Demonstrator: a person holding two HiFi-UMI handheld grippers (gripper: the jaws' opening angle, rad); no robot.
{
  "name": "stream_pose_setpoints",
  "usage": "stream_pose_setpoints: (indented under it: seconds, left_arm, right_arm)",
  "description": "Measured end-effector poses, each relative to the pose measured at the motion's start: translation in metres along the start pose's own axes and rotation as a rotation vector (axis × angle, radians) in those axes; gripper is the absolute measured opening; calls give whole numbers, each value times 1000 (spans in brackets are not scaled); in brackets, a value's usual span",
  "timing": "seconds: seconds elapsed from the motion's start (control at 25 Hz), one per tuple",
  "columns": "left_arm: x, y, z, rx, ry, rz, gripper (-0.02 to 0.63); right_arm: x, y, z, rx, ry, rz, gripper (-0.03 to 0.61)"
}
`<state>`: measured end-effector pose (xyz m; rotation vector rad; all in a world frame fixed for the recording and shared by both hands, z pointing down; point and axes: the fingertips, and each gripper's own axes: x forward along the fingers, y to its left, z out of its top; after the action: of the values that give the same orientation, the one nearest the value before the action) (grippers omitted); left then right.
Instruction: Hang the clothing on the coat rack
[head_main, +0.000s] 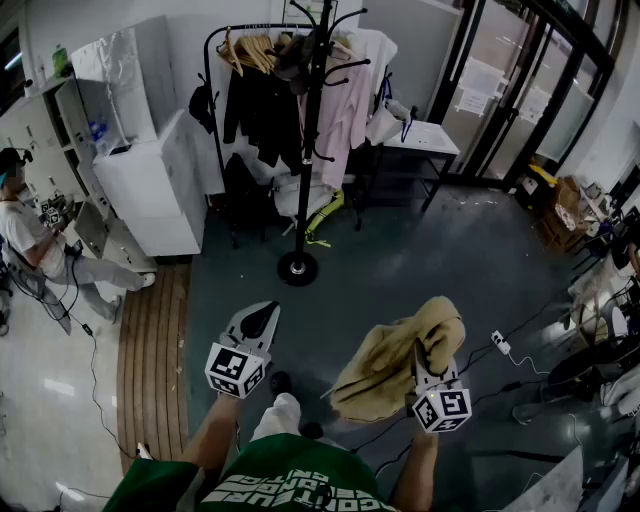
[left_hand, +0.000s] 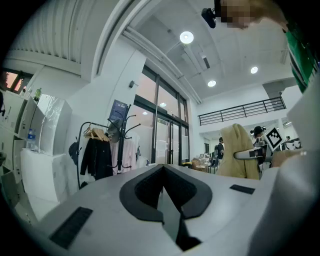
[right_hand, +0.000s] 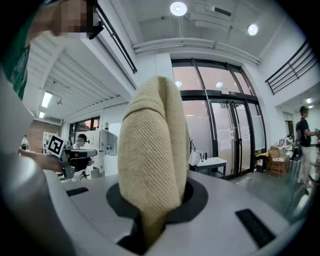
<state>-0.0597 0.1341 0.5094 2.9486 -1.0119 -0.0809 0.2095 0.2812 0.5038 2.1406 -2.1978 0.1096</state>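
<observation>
A beige ribbed fabric garment (head_main: 385, 365) is clamped between the jaws of the right gripper (head_main: 422, 358). The left gripper (head_main: 262, 312) is closed, with nothing held.

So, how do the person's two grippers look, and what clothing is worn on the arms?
Both the left gripper and the right gripper have pale grey, wedge-shaped shells with black jaw linings. Each carries a white cube with black square markers. The person wears a green shirt with pale print; the forearms are unsleeved.
</observation>
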Motion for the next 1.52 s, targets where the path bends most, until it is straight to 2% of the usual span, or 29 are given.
stream_pose_setpoints:
  seconds: [0.64, 1.2, 1.52]
  left_arm:
    - [79, 41, 7, 31, 8, -27, 5]
    - [159, 119, 23, 69, -2, -16, 5]
    - [198, 174, 23, 58, -5, -8, 5]
  right_arm:
    - [73, -38, 9, -11, 24, 8, 71]
    - [188, -64, 40, -35, -9, 17, 71]
    - [253, -64, 51, -56, -1, 21, 71]
